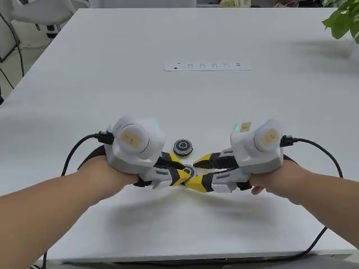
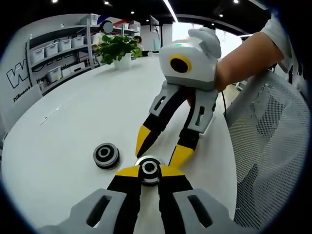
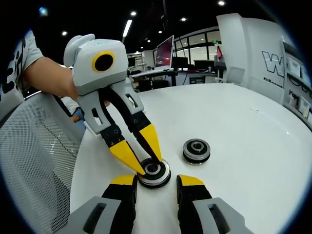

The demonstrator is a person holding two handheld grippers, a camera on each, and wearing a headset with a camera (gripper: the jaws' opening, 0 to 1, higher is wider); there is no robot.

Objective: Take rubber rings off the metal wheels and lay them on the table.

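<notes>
A small metal wheel [image 2: 148, 167] with a dark rubber ring sits low over the white table, and my left gripper [image 2: 149, 172] is shut on it. In the right gripper view the same wheel [image 3: 154, 174] lies just ahead of my right gripper [image 3: 157, 181], whose yellow-tipped jaws stand open on either side of it. The left gripper [image 3: 148, 163] comes in there from the upper left. In the head view both grippers meet near the table's front edge, left gripper [image 1: 184, 174] and right gripper [image 1: 196, 172], with the wheel [image 1: 189, 171] between them. A second black-ringed wheel [image 1: 183, 147] lies flat just behind.
The second wheel [image 2: 106, 155] [image 3: 196, 150] is a short way from the held one. A white power strip [image 1: 207, 66] lies mid-table. A potted plant [image 1: 343, 21] is at the far right corner. The table edge [image 1: 190, 255] is close to the hands. A mesh chair [image 2: 265, 146] stands beside the table.
</notes>
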